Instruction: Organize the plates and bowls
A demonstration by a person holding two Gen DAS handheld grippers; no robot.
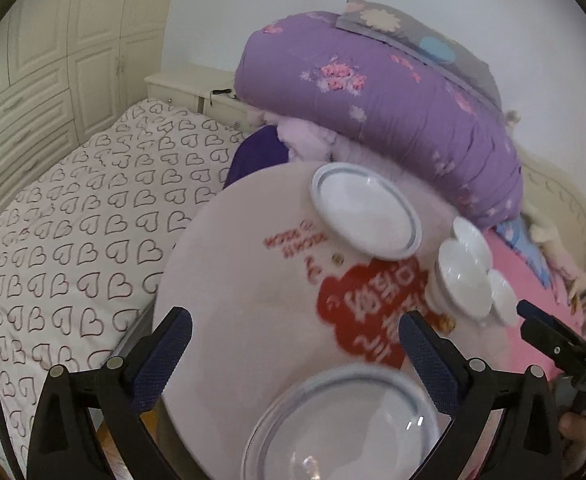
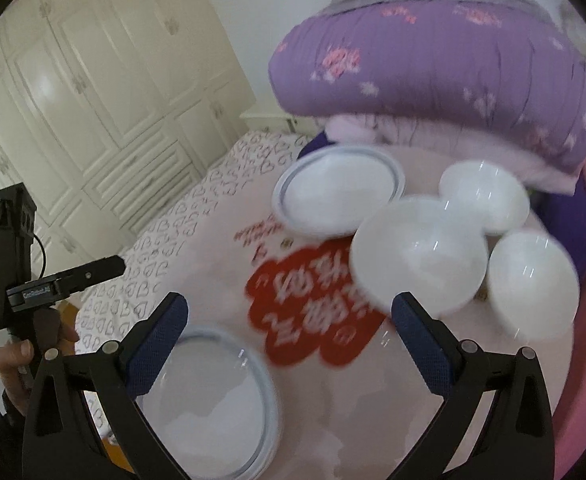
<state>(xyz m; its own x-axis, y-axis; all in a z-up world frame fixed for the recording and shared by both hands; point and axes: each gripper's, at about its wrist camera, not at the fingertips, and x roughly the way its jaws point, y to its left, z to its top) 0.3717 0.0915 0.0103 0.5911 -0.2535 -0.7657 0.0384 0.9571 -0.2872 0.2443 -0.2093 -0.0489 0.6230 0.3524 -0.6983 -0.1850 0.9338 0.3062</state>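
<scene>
A round pink table [image 1: 229,280] with a red printed patch carries two white plates with blue rims and three white bowls. One plate [image 1: 365,212] lies at the far side and the other plate [image 1: 345,424] lies close below my left gripper [image 1: 299,344], which is open and holds nothing. The bowls [image 1: 465,280] cluster at the right. In the right wrist view my right gripper [image 2: 289,328] hovers open and empty over the table [image 2: 333,400], the near plate [image 2: 209,396] by its left finger. The far plate [image 2: 339,196] and the three bowls [image 2: 419,252] [image 2: 485,200] [image 2: 533,280] lie beyond.
A bed with a heart-print sheet [image 1: 73,240] lies left of the table. Folded purple bedding [image 1: 373,92] is piled behind the table. Cream wardrobes [image 2: 73,100] line the far wall. A person's hand [image 2: 13,360] holds the left gripper [image 2: 105,270] at the left edge.
</scene>
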